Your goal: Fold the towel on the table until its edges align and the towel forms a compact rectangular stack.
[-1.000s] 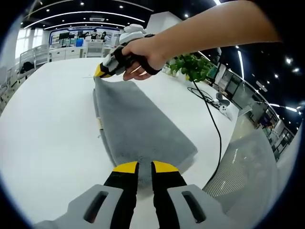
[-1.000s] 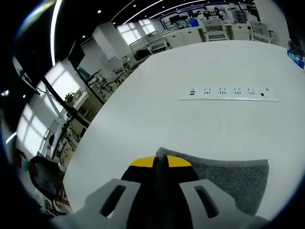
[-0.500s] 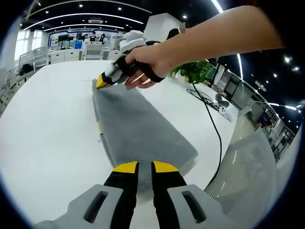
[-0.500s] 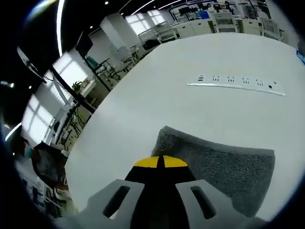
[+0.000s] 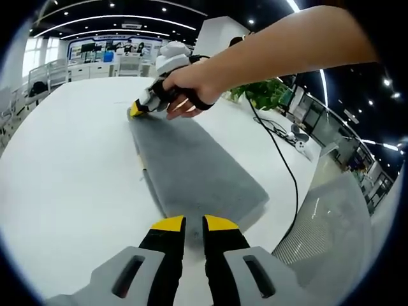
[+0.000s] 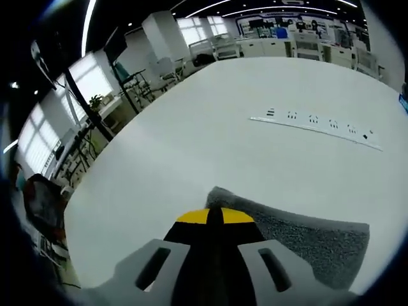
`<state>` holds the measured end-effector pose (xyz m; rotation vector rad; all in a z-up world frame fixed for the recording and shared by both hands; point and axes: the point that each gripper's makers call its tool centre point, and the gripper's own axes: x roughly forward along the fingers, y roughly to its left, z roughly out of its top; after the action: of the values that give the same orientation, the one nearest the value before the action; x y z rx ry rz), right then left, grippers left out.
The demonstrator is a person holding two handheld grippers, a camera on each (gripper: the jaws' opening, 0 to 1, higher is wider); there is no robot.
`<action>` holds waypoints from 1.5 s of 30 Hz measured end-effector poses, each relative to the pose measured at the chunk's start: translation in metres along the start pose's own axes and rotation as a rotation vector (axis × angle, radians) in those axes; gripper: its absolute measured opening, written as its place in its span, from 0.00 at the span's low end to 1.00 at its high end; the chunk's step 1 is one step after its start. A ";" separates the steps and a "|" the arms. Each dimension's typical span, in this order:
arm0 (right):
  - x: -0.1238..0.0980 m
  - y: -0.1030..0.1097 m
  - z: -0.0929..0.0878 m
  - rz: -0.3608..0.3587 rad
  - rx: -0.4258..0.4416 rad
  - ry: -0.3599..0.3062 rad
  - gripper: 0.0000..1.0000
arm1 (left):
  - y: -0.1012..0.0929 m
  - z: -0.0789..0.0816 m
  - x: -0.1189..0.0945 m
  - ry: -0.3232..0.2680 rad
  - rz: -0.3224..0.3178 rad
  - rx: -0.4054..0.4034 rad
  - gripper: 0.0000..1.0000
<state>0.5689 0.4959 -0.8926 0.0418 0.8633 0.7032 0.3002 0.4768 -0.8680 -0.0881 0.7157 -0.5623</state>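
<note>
The towel (image 5: 194, 172) lies on the table (image 5: 64, 178), stretching from my left gripper (image 5: 194, 223) to my right gripper (image 5: 137, 109) at its far corner. A power strip (image 6: 317, 121) lies beyond.

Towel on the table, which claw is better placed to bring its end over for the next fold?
Probably the right claw: it is shut on the far end of the towel. The left claw sits at the near end, slightly parted.

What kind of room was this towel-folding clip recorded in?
Probably an open-plan office or lab hall. A large white table with a built-in socket strip holds the grey towel; rows of desks stand beyond, and a potted plant sits nearby.
</note>
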 end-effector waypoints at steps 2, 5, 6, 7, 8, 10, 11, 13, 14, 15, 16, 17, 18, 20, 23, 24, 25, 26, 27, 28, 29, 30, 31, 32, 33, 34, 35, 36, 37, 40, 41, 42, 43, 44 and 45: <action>0.001 -0.004 0.000 -0.015 -0.045 -0.009 0.01 | -0.001 -0.002 0.000 0.003 -0.005 -0.010 0.11; 0.000 -0.006 0.021 -0.028 -0.069 -0.080 0.02 | -0.002 -0.005 0.000 0.010 -0.007 -0.004 0.11; 0.000 -0.008 0.024 -0.036 -0.071 -0.090 0.03 | -0.002 -0.005 0.000 0.010 -0.008 -0.005 0.11; 0.000 -0.011 0.027 -0.050 -0.071 -0.093 0.04 | -0.002 -0.005 0.000 0.010 -0.007 -0.006 0.11; 0.001 -0.013 0.026 -0.055 -0.069 -0.088 0.05 | -0.002 -0.005 -0.001 0.011 -0.007 -0.006 0.11; 0.002 -0.018 0.018 -0.077 -0.064 -0.057 0.07 | -0.001 -0.004 -0.001 0.011 -0.006 -0.004 0.11; 0.001 -0.023 0.017 -0.091 -0.069 -0.061 0.09 | -0.001 -0.003 -0.001 0.009 -0.004 -0.004 0.11; 0.001 -0.032 0.010 -0.117 -0.034 -0.037 0.16 | -0.001 -0.002 -0.002 0.007 -0.004 -0.005 0.11; 0.000 -0.033 0.006 -0.115 0.005 -0.023 0.18 | -0.001 -0.002 -0.002 0.006 -0.003 -0.003 0.11; -0.004 -0.033 0.013 -0.097 0.020 -0.059 0.18 | 0.000 -0.003 -0.003 0.008 -0.002 -0.001 0.11; -0.007 -0.032 0.020 -0.090 0.016 -0.096 0.17 | -0.001 -0.003 -0.003 0.009 -0.003 0.000 0.11; -0.013 -0.033 0.023 -0.089 -0.002 -0.112 0.17 | -0.001 -0.003 -0.003 0.009 -0.002 0.000 0.11; -0.017 -0.034 0.025 -0.094 -0.010 -0.110 0.17 | -0.001 -0.004 -0.003 0.011 -0.003 0.001 0.11; -0.029 -0.040 0.036 -0.103 -0.031 -0.158 0.17 | -0.001 -0.004 -0.003 0.014 -0.004 0.007 0.11; -0.046 -0.050 0.041 -0.100 -0.006 -0.179 0.19 | -0.002 -0.001 -0.002 0.009 -0.007 0.013 0.11; -0.053 -0.056 0.042 -0.113 0.009 -0.178 0.19 | -0.002 0.001 -0.002 0.008 -0.008 0.017 0.11; -0.058 -0.059 0.044 -0.116 0.017 -0.185 0.20 | -0.002 0.004 -0.002 0.003 -0.007 0.024 0.11; -0.064 -0.060 0.047 -0.110 0.020 -0.198 0.20 | -0.002 0.007 -0.002 -0.001 -0.005 0.026 0.11; -0.068 -0.060 0.048 -0.107 0.019 -0.202 0.21 | -0.001 0.008 -0.002 -0.002 -0.006 0.025 0.11; -0.072 -0.060 0.049 -0.100 0.018 -0.207 0.22 | -0.001 0.010 -0.002 -0.006 -0.008 0.024 0.11; -0.075 -0.060 0.049 -0.095 0.021 -0.208 0.25 | -0.001 0.011 -0.002 -0.008 -0.008 0.025 0.11; -0.077 -0.060 0.049 -0.090 0.023 -0.209 0.28 | -0.001 0.014 -0.003 -0.009 -0.005 0.030 0.11; -0.079 -0.060 0.048 -0.085 0.027 -0.209 0.30 | -0.001 0.016 -0.004 -0.010 -0.004 0.031 0.11; -0.082 -0.059 0.047 -0.080 0.033 -0.209 0.31 | 0.000 0.017 -0.003 -0.017 0.000 0.031 0.11; -0.084 -0.058 0.047 -0.080 0.035 -0.210 0.32 | 0.001 0.018 -0.003 -0.019 0.003 0.031 0.12; -0.086 -0.056 0.046 -0.078 0.037 -0.211 0.33 | 0.001 0.022 -0.005 -0.022 0.008 0.031 0.13; -0.088 -0.054 0.046 -0.072 0.035 -0.211 0.33 | 0.000 0.024 -0.007 -0.029 0.011 0.032 0.13; -0.090 -0.052 0.046 -0.065 0.028 -0.209 0.34 | 0.000 0.026 -0.007 -0.035 0.012 0.034 0.13; -0.092 -0.048 0.046 -0.059 0.007 -0.205 0.35 | 0.000 0.027 -0.008 -0.036 0.012 0.035 0.13; -0.095 -0.046 0.050 -0.046 -0.024 -0.202 0.40 | -0.003 0.033 -0.009 -0.042 0.010 0.058 0.13; -0.096 -0.046 0.052 -0.040 -0.035 -0.203 0.41 | -0.003 0.035 -0.009 -0.042 0.009 0.062 0.13; -0.098 -0.046 0.052 -0.039 -0.041 -0.202 0.42 | -0.003 0.036 -0.009 -0.042 0.009 0.063 0.13; -0.101 -0.045 0.052 -0.038 -0.054 -0.202 0.43 | -0.003 0.037 -0.010 -0.044 0.008 0.063 0.13; -0.102 -0.045 0.052 -0.036 -0.059 -0.201 0.44 | -0.004 0.040 -0.010 -0.048 0.006 0.061 0.13; -0.103 -0.047 0.053 -0.032 -0.063 -0.201 0.46 | -0.004 0.040 -0.011 -0.049 0.005 0.061 0.13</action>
<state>0.5867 0.4123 -0.8015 0.0420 0.6474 0.6832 0.3177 0.4740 -0.8300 -0.0429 0.6506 -0.5753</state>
